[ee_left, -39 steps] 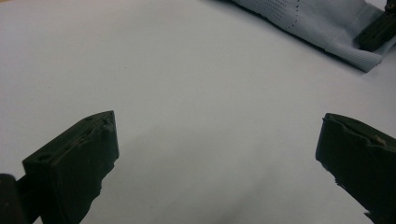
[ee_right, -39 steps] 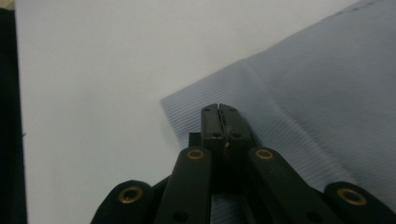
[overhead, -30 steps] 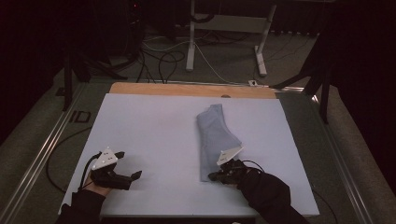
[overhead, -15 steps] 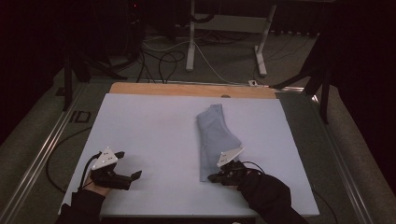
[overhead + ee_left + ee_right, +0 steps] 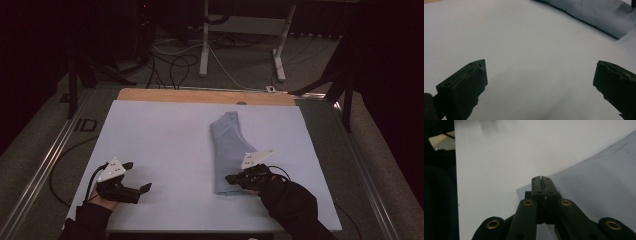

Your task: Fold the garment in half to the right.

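Right gripper [image 5: 235, 178] jaws closed on near corner of folded cloth [image 5: 230, 145], right of centre on surface [image 5: 160, 140]. Left gripper [image 5: 137, 177] jaws open, idle. Thin pinch may slip if pulled.

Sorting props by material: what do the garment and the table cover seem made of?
Garment: soft grey-blue knit fabric, matte; ribbed rows and a ribbed hem show in the left gripper view. Table cover: smooth, matte, pale sheet, perhaps foam or paper; no weave visible, so uncertain.

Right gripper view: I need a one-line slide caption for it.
Right hand-held gripper, jaws closed together, at the near corner of a folded pale blue cloth lying on a white table.
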`<state>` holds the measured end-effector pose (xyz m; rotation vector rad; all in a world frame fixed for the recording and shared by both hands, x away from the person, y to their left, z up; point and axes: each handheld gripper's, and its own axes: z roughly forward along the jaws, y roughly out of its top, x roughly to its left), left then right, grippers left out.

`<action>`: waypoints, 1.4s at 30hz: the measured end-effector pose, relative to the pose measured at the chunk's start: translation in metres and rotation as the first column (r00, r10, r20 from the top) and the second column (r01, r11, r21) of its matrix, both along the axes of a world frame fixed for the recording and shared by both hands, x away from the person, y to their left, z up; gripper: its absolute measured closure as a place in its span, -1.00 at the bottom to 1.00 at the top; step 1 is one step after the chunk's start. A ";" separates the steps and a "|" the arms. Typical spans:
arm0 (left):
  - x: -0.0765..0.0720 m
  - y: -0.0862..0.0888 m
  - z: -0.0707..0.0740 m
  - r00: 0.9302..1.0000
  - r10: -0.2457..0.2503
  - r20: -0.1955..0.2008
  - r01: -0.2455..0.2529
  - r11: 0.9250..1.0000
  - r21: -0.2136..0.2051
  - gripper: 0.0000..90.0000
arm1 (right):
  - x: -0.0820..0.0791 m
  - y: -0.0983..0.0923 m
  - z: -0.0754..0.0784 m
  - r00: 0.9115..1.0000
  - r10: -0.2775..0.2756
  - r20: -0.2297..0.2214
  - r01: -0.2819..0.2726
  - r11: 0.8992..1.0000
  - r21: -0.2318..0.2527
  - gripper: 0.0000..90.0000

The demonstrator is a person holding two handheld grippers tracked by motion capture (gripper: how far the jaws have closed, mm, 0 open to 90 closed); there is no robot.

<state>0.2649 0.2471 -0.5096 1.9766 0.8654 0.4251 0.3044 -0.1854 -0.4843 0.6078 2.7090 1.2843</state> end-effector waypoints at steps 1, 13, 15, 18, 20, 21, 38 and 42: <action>0.000 0.000 0.000 1.000 -0.001 0.000 0.001 1.000 0.002 -0.99 | 0.001 -0.001 0.002 1.000 -0.009 -0.002 0.009 1.000 0.006 0.99; 0.000 0.001 0.001 1.000 -0.006 0.002 0.006 1.000 0.004 -0.99 | 0.014 -0.007 0.008 0.999 -0.041 -0.007 0.041 0.997 0.070 -0.23; 0.000 0.001 0.001 1.000 -0.005 0.001 0.005 1.000 0.003 -0.99 | 0.016 -0.008 0.010 0.999 -0.041 -0.005 0.042 0.995 0.090 -0.46; -0.001 0.001 0.002 1.000 -0.007 0.003 0.007 1.000 0.006 -0.99 | 0.018 -0.012 0.013 0.999 -0.039 -0.012 0.040 0.992 0.123 -0.72; 0.000 0.001 0.002 1.000 -0.008 0.001 0.008 1.000 0.002 -0.99 | 0.019 -0.013 0.014 0.999 -0.043 -0.004 0.043 0.991 0.126 -0.79; 0.000 0.001 0.002 1.000 -0.008 0.001 0.008 1.000 0.000 -0.99 | 0.020 -0.014 0.014 0.999 -0.052 -0.002 0.052 0.991 0.123 -0.79; -0.001 0.005 0.003 1.000 -0.006 -0.004 0.005 1.000 -0.016 -0.99 | 0.018 -0.042 0.001 0.987 -0.150 0.058 0.140 0.980 0.144 -0.80; -0.001 0.006 0.003 1.000 -0.004 -0.005 0.004 1.000 -0.022 -0.99 | 0.016 -0.055 -0.005 0.982 -0.181 0.058 0.171 0.973 0.153 -0.79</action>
